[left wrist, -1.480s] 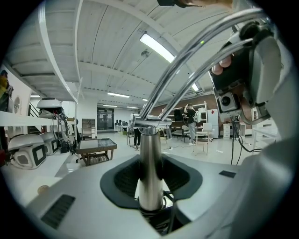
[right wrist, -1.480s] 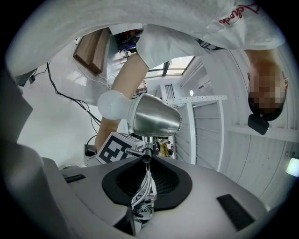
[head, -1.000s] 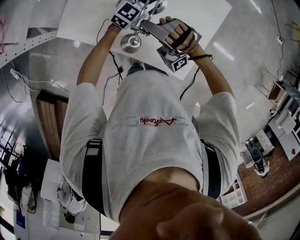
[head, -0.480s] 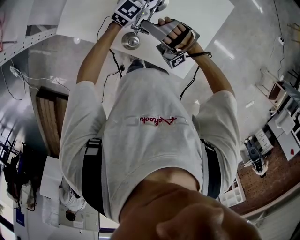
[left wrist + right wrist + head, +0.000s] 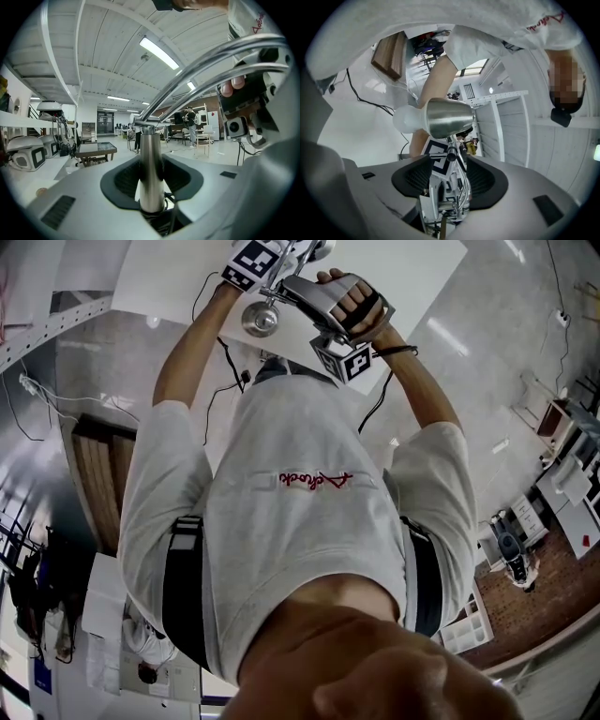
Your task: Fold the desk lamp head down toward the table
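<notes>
Chrome lamp stem (image 5: 151, 173), silver lamp head (image 5: 447, 117)

In the left gripper view the lamp post (image 5: 151, 154) stands upright between the jaws of the left gripper (image 5: 151, 180), pads against it; 2 arm rods (image 5: 206, 63) run from its top up to the right, just above the right hand (image 5: 233, 85); in the right gripper view those rods pass between the jaws of the right gripper (image 5: 449, 176), which have just been opening and stand apart from them; the lamp head (image 5: 447, 117) lies beyond the jaws, its bulb (image 5: 407, 119) at its left; in the head view the lamp head sits over the near edge of the table (image 5: 403, 277), between the person's (image 5: 300, 521) 2 forearms.
</notes>
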Demonstrator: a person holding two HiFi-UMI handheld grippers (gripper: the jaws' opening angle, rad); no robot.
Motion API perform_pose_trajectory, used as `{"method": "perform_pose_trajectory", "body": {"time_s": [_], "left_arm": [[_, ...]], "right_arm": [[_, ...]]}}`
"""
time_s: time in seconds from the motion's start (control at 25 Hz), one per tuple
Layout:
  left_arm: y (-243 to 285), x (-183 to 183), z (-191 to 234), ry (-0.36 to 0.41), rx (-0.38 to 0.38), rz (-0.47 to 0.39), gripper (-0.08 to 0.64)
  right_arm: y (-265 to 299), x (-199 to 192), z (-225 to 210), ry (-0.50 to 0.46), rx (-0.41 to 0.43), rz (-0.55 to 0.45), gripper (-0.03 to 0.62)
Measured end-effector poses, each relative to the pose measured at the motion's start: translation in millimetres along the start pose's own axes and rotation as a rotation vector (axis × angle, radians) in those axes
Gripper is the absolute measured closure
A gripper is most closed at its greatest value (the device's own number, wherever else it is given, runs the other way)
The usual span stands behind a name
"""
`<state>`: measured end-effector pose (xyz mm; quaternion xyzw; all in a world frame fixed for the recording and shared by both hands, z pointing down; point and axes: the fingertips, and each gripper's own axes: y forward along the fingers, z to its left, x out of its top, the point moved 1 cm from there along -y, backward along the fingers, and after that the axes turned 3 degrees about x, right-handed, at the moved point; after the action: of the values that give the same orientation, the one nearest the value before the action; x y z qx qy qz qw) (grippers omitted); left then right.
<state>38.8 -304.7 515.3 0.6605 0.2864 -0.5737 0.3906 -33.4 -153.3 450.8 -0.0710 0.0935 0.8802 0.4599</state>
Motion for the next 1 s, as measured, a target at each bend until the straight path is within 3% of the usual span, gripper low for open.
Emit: {"method": "perform_pose_trajectory", "body": {"time_s": [0.04,0.44,0.64,0.88,0.96,1.0], "left_arm": [[0,0,0,0.004,-0.001,-0.001,0.399],[-17,-9,4,-0.003,-0.014,-0.004,0.36],[-42,-18,13,-0.006,0.034,0.005,0.339],[-70,-22,28,-0.033,0.125,-0.012,0.378],[-78,-24,31,-0.032,0.148,-0.009,0.45],[-81,-25,31,-0.03,0.157,-0.006,0.492]], "right_arm": [[0,-1,3,0.019,0.019,0.005,0.339],[-14,-12,-2,0.079,-0.001,0.052,0.35],[-27,-24,3,0.124,0.001,0.11,0.358],[-35,-32,3,0.147,-0.022,0.15,0.469],[-36,-32,5,0.15,-0.021,0.158,0.565],[-36,-32,7,0.153,-0.015,0.166,0.565]]}}
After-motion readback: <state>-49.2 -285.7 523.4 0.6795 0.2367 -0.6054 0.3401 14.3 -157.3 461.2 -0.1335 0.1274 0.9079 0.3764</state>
